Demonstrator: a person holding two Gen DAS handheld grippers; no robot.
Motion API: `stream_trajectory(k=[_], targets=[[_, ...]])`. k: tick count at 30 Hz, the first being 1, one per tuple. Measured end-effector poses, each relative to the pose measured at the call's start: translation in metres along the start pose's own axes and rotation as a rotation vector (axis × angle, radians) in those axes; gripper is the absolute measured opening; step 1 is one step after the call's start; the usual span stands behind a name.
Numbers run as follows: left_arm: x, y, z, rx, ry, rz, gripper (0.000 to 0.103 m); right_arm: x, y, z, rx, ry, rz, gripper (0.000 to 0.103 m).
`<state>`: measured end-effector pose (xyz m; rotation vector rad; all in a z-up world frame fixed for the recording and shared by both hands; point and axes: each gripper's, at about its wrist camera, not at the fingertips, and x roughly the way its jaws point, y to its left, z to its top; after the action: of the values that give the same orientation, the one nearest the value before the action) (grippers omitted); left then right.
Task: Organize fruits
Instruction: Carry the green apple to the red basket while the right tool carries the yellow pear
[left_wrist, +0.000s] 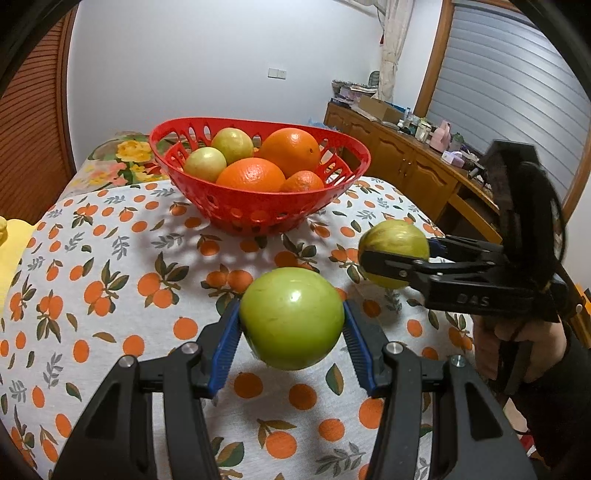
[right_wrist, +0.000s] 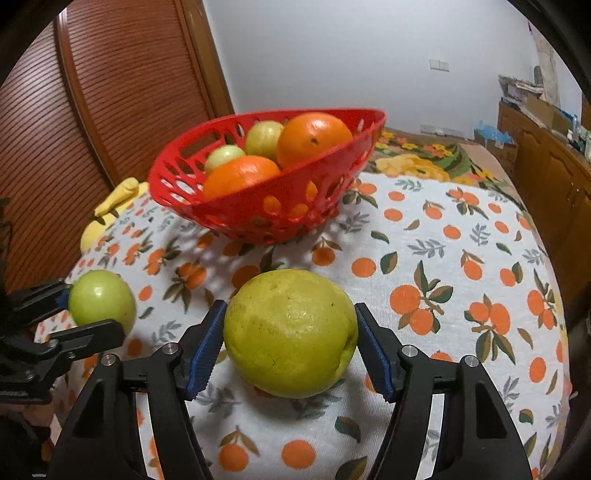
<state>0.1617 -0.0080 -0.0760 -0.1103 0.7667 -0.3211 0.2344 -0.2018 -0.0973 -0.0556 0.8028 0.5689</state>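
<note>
My left gripper (left_wrist: 291, 306) is shut on a smooth green apple (left_wrist: 291, 317), which hangs just above the orange-print tablecloth (left_wrist: 110, 277). To its right, my right gripper (left_wrist: 395, 251) grips a larger yellow-green fruit (left_wrist: 393, 243) low over the cloth. In the right wrist view both blue pads (right_wrist: 207, 343) press this fruit (right_wrist: 288, 332), with the right gripper (right_wrist: 290, 308) around it. The apple (right_wrist: 101, 299) and left gripper (right_wrist: 92, 310) show at the left. Behind stands a red basket (left_wrist: 258, 212) (right_wrist: 240, 218) holding oranges (left_wrist: 251, 175) and pale green fruits (left_wrist: 205, 162).
A yellow object (right_wrist: 110, 206) lies left of the basket at the table edge. A wooden slatted door (right_wrist: 92, 110) is behind on the left. A cluttered wooden sideboard (left_wrist: 406, 158) runs along the right. A person's hand (left_wrist: 517, 343) holds the right gripper.
</note>
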Motion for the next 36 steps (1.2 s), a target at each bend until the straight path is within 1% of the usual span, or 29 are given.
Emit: stream_trajectory(k=[10, 21, 27, 31, 36], targets=[[-0.009, -0.002, 0.007, 0.004, -0.028, 0.003, 0.053, -0.033, 0.017, 0.007, -0.039, -0.069, 0.028, 0.07], [-0.019, -0.004, 0.016, 0.018, -0.058, 0.012, 0.053, -0.051, 0.028, 0.02, -0.064, -0.113, 0.046, 0.07], [-0.021, 0.003, 0.029, 0.027, -0.078, 0.02, 0.053, -0.049, 0.029, 0.036, -0.073, -0.138, 0.056, 0.07], [-0.02, 0.013, 0.04, 0.018, -0.087, 0.022, 0.053, -0.042, 0.029, 0.051, -0.091, -0.151, 0.042, 0.07], [-0.015, 0.025, 0.056, 0.015, -0.111, 0.028, 0.053, -0.032, 0.027, 0.065, -0.095, -0.155, 0.059, 0.07]])
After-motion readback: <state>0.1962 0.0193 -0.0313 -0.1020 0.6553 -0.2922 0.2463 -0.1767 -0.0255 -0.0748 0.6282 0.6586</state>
